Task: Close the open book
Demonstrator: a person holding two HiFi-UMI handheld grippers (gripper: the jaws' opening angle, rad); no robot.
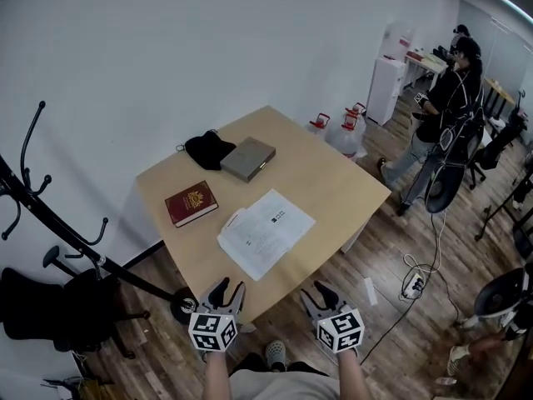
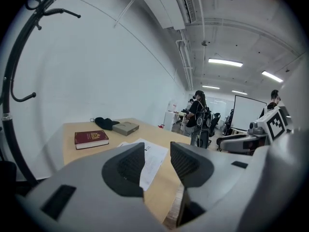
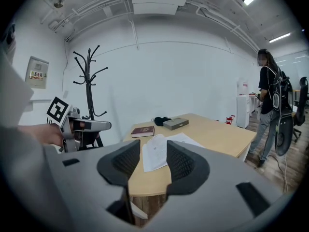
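The open book (image 1: 266, 232) lies flat with white pages up, near the front edge of the light wooden table (image 1: 341, 194). It also shows past the jaws in the left gripper view (image 2: 153, 159) and in the right gripper view (image 3: 155, 156). My left gripper (image 1: 226, 288) hovers just short of the table's front edge, open with nothing between its fingers. My right gripper (image 1: 325, 292) hangs beside it, also open and empty. Neither touches the book. In the left gripper view the left gripper (image 2: 157, 161) points over the table; the right gripper (image 3: 153, 159) does the same in its own view.
A closed red book (image 1: 191, 202), a grey flat box (image 1: 247, 158) and a black cloth (image 1: 208, 149) lie at the table's far left. A black coat rack (image 1: 50, 215) stands left. A person (image 1: 441, 115) stands at the right; a power strip (image 1: 412, 283) lies on the floor.
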